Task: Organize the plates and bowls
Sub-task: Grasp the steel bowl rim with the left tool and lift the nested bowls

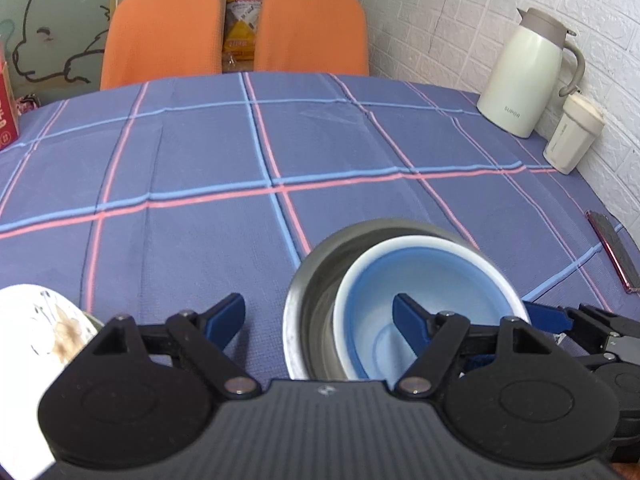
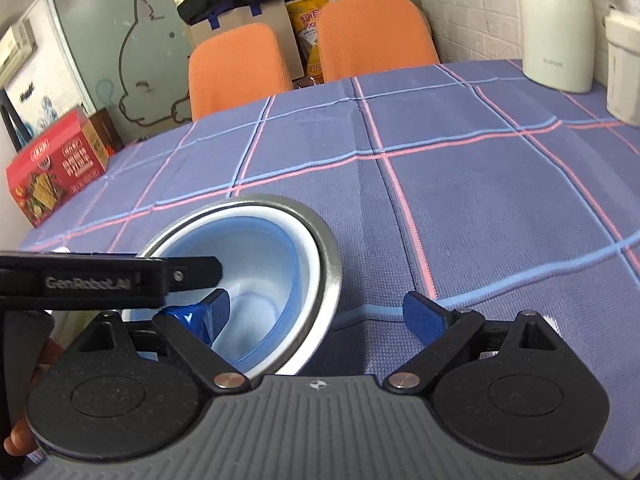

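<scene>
A blue bowl with a white rim (image 1: 420,280) (image 2: 260,264) sits nested in a steel bowl (image 1: 308,308) (image 2: 328,264) on the checked tablecloth. My left gripper (image 1: 320,318) is open and straddles the bowls' left rims, its right finger inside the blue bowl. My right gripper (image 2: 320,312) is open too and straddles their right rims, its left finger inside the blue bowl. In the right wrist view a finger (image 2: 200,272) of the left gripper reaches in from the left. A white plate with brown smears (image 1: 36,320) lies at the near left.
A pale thermos jug (image 1: 524,76) and a lidded cup (image 1: 572,136) stand by the brick wall at the far right. A phone (image 1: 612,252) lies near the right edge. A red box (image 2: 56,168) sits far left. Two orange chairs (image 1: 160,32) stand behind the table.
</scene>
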`<state>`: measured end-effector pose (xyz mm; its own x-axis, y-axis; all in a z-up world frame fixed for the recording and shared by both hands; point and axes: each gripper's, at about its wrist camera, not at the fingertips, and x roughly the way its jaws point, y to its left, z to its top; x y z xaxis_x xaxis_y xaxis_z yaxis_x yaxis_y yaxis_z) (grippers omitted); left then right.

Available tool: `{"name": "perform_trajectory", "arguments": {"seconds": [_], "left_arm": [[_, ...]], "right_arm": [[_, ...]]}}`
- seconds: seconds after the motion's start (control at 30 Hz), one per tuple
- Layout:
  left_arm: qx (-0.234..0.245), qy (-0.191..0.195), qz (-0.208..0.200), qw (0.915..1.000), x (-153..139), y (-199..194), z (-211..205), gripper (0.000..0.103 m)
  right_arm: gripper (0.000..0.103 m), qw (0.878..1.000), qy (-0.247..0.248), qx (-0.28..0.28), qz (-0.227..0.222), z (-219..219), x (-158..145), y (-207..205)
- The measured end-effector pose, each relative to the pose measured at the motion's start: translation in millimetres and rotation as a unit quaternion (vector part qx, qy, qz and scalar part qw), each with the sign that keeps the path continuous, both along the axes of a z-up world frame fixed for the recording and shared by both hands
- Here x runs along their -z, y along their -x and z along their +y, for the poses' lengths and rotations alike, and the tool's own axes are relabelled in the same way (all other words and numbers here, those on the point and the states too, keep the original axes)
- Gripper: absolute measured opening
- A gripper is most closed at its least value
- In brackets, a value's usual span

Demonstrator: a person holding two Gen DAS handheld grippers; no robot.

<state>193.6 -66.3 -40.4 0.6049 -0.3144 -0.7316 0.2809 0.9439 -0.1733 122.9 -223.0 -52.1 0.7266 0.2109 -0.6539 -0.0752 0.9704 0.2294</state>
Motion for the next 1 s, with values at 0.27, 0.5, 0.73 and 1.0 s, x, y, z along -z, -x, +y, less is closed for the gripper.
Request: {"name": "perform_trajectory", "arguments": {"seconds": [0.27, 0.5, 0.73, 1.0], "left_arm": [[0.02, -0.019, 0.013, 0.9995, 8, -2, -7, 0.076], [0.033, -0.013, 0.008, 0.9994, 10, -1, -6, 0.073], [0.058, 0.02, 0.013, 0.998, 6, 5, -4, 0.039], [0.057, 0.037, 0.006, 0.9977, -26, 6, -3, 0.036]], "right_arm": [[0.084, 0.998, 0.067, -0.018, -0.005, 20, 5, 3], [0.083, 0.997, 0.066, -0.027, 0.006, 26, 0, -1], [0.08, 0.999, 0.007, -0.052, -0.01, 34, 0, 5], [0.081, 0.998, 0.028, -0.028, -0.039, 42, -31, 13]]}}
